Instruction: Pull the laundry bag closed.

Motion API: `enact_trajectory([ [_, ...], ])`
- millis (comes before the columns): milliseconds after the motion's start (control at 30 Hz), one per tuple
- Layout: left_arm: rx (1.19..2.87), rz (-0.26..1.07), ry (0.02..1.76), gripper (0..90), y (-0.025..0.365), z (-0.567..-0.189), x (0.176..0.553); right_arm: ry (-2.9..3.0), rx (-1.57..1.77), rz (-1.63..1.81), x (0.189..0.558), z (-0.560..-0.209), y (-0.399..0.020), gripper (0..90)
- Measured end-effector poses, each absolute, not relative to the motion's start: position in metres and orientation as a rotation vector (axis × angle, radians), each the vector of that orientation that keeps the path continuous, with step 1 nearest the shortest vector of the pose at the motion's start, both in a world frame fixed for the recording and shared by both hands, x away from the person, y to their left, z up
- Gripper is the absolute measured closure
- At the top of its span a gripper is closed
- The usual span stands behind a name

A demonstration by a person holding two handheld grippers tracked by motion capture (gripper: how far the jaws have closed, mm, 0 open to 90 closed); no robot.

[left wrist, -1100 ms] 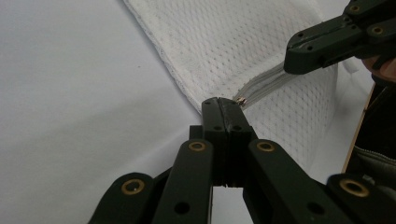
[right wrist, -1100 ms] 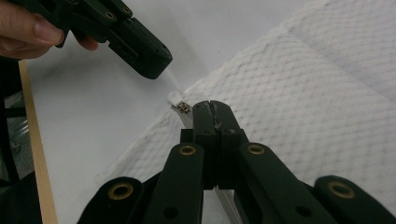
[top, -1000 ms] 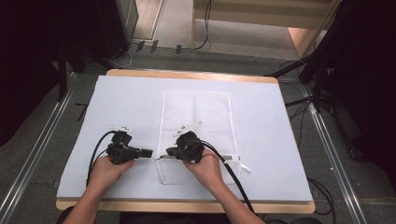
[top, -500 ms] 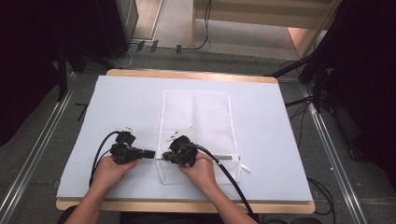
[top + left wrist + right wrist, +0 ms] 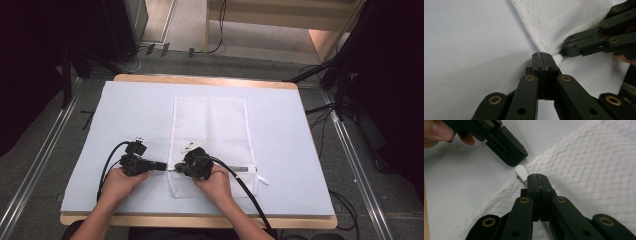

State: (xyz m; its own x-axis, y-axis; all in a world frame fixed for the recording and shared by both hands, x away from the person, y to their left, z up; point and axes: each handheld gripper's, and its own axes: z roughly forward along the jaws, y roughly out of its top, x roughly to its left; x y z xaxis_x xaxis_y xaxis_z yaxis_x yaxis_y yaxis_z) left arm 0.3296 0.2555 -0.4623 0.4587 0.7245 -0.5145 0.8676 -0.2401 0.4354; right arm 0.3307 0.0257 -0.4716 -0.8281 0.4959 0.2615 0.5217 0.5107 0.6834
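The white zipper pull (image 5: 521,171) sits at the mesh laundry bag's (image 5: 210,120) left edge, near the table's (image 5: 200,80) front. Right gripper (image 5: 537,177) clenches it; left gripper (image 5: 544,55) pinches bag fabric alongside. Pull level along the zipper, keeping fabric taut.

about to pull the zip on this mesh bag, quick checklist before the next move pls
1. Right tongs shut by the white zipper pull: ok, though whether they pinch it: cannot tell.
2. Left tongs shut at the mesh bag edge: ok; cloth actually caught: cannot tell.
3. Bag lying flat on the white mat: ok.
4. The two tongs apart, not tangled: ok.
5. Right cable off the zipper line: not ok, it crosses the bag.
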Motion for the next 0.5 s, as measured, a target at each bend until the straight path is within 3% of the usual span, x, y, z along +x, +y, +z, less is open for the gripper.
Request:
enact_trajectory([
  [500,2.041,-0.297,1.245,90.0,0.239,-0.457,0.327,-2.677,-0.946,-1.249,0.330,-0.465,0.017,90.0],
])
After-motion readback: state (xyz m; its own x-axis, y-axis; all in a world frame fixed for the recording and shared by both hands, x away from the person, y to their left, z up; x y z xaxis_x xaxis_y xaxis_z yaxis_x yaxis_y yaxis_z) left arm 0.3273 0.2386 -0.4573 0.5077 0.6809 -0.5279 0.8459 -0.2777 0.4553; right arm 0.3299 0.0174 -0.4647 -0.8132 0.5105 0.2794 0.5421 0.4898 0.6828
